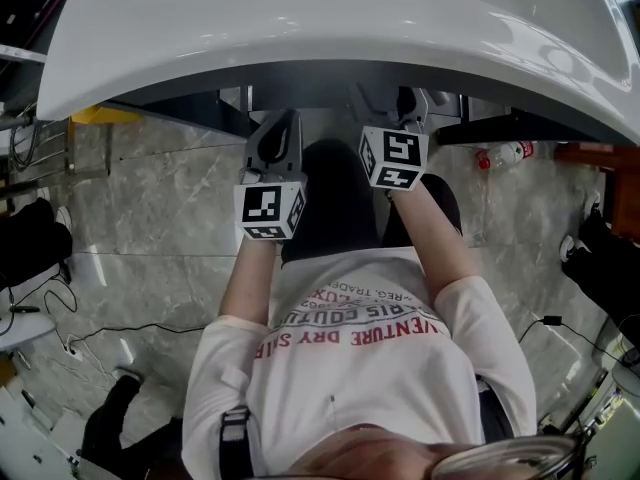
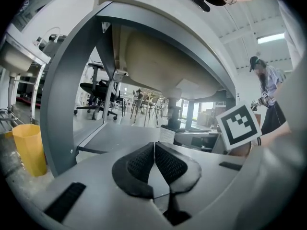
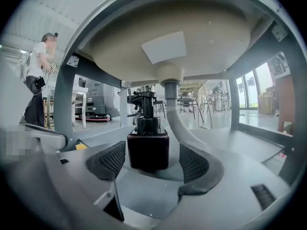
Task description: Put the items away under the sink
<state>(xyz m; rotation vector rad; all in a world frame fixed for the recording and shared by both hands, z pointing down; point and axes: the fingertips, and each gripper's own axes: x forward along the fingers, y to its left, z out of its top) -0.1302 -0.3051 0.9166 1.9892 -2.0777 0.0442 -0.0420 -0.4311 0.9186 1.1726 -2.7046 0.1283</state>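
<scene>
A dark square pump bottle [image 3: 148, 147] stands upright on the grey shelf [image 3: 235, 140] under the sink basin [image 3: 201, 42]. My right gripper [image 3: 153, 158] is open, one pad on each side of the bottle with a small gap to it. My left gripper [image 2: 154, 153] is shut with nothing between its pads, and it points at the same shelf [image 2: 120, 135]. In the head view both grippers reach under the white sink [image 1: 300, 28]: the left gripper [image 1: 275, 146] is left of the right one's marker cube [image 1: 394, 158], and the right jaws are hidden by the sink rim.
The curved drain pipe [image 3: 176, 116] comes down just behind the bottle. Grey frame legs [image 2: 60, 104] flank the shelf. A yellow bin [image 2: 29, 147] stands on the floor to the left and a plastic bottle [image 1: 505, 155] lies on the floor to the right. A person stands in the distance.
</scene>
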